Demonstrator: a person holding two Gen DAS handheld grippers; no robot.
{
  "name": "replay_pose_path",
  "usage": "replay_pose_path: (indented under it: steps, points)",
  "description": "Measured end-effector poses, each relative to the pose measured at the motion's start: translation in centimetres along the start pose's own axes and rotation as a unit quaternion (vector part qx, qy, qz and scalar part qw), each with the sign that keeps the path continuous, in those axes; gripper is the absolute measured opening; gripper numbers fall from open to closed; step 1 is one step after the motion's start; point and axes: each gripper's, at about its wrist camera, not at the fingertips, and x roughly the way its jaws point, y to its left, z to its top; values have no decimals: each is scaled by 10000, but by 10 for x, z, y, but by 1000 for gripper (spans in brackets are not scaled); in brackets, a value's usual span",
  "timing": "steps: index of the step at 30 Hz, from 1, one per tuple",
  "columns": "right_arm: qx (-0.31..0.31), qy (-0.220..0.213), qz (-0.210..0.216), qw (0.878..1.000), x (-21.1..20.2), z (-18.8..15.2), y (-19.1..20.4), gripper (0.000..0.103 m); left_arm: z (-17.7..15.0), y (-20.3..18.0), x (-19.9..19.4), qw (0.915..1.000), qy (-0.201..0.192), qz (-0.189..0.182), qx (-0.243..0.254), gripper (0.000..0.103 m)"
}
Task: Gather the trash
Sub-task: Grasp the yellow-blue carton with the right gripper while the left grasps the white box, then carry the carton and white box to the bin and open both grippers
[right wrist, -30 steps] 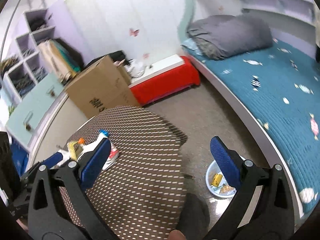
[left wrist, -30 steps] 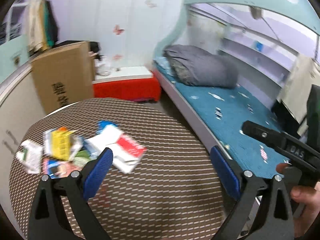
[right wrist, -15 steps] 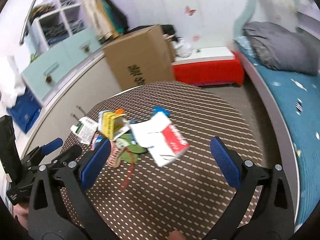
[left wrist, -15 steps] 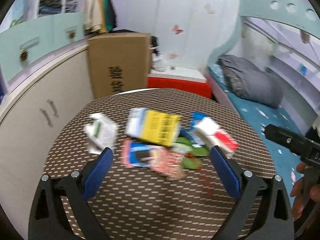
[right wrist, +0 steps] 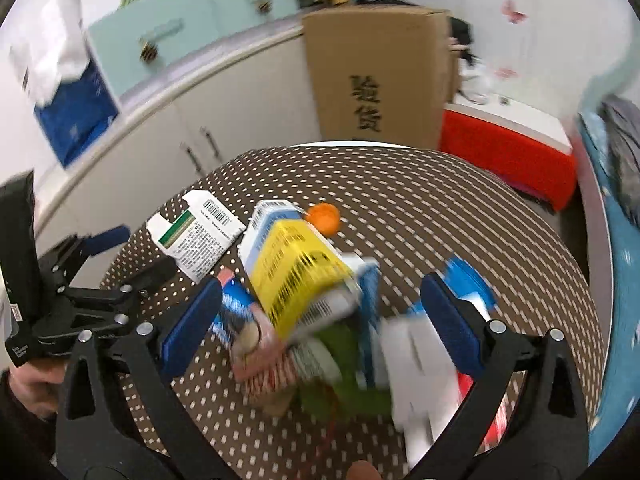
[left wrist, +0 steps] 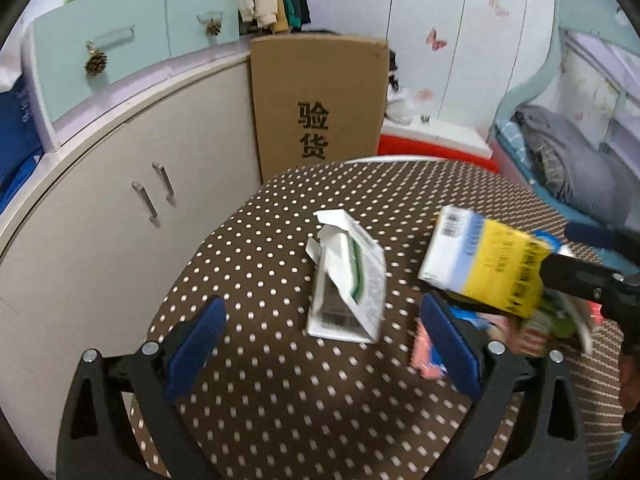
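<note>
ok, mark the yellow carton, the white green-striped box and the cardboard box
yellow carton (right wrist: pixel 298 268), right wrist view, yellow printed face
white green-striped box (left wrist: pixel 352 280), left wrist view, top face by stripe
cardboard box (left wrist: pixel 316 92), left wrist view, front panel

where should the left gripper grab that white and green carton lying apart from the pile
Probably the long side edges of the white and green carton, coming down from above with the left gripper. It lies flat and crushed on the dotted table, its torn flap end pointing away, clear of the yellow box, and the open jaws already bracket its width.
</note>
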Motion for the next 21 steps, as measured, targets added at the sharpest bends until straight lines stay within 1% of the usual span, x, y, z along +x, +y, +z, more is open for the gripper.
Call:
replay_pose_path:
  steps: [3,4,6,7,8,9,10,12,14,17,21]
  points:
    - [-288,192,116,9993,21,9,9,96,5,1,16,10000,69,-56,19,95]
    - [-381,265,147,9988,27,11,11,93,7,1,20,9999,77,-91,46,95]
    - [-566,435,176,9973,39,15,16,81,9,-2,27,9997,148,-140,109,94]
    - [-644,508,169,9965,43,15,17,77,9,-3,31,9994,210,-238,141,82]
    - [-736,602,119,9954,48,14,19,65,9,-3,35,9987,318,-362,158,73]
    - [-824,692,91,9941,53,12,22,62,7,-3,37,9981,401,-438,156,56]
    - [-878,650,98,9940,52,11,24,60,5,-2,40,9975,456,-534,116,48]
    - [-840,581,171,9946,46,9,26,49,2,2,38,9974,414,-584,111,47]
    - [-758,486,178,9958,39,7,26,44,-3,7,33,9974,371,-625,3,47]
    - [-586,356,172,9975,26,-2,24,41,-12,13,23,9976,291,-627,-71,47]
    - [-134,57,262,9996,-1,-14,19,40,-24,15,1,9979,162,-618,-102,47]
